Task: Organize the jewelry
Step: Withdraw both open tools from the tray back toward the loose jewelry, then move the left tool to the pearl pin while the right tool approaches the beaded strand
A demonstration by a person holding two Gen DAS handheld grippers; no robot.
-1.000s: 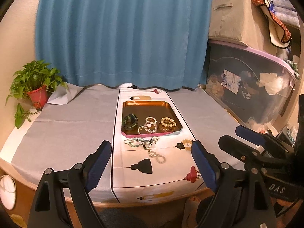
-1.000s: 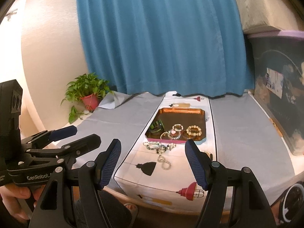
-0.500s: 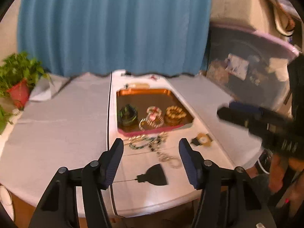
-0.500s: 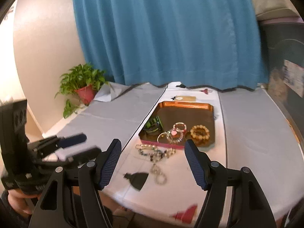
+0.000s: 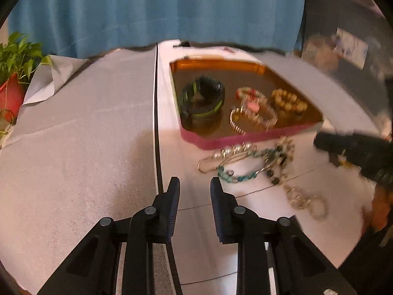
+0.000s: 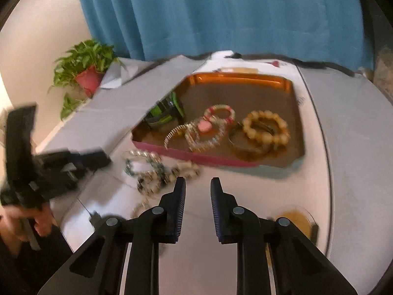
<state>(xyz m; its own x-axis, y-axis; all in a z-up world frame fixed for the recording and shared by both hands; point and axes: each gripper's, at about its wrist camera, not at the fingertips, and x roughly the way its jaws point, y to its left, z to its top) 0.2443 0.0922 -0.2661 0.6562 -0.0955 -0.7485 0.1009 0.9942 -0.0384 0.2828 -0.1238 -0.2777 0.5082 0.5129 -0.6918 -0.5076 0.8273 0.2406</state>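
Note:
A copper tray [image 5: 221, 64] [image 6: 235, 80] with a pink front rim holds a dark green bangle [image 5: 202, 98], a pink-and-silver bracelet [image 6: 208, 127] and a tan bead bracelet [image 6: 265, 129]. A tangle of pearl and turquoise necklaces [image 5: 248, 162] [image 6: 157, 169] lies on the white cloth in front of the tray, and a silver chain [image 5: 304, 200] lies nearer. My left gripper [image 5: 194, 189] is open, narrow and empty, just left of the tangle. My right gripper [image 6: 197, 189] is open, narrow and empty, just right of it.
A potted plant [image 6: 86, 71] [image 5: 12, 73] stands at the table's far left. A blue curtain [image 6: 221, 12] hangs behind. A small amber round object [image 6: 294, 221] lies right of my right gripper. A storage bin [image 5: 348, 49] stands at right.
Both grippers have moved forward and down over the table toward the necklaces. Both sets of jaws have narrowed from wide open to a small gap.

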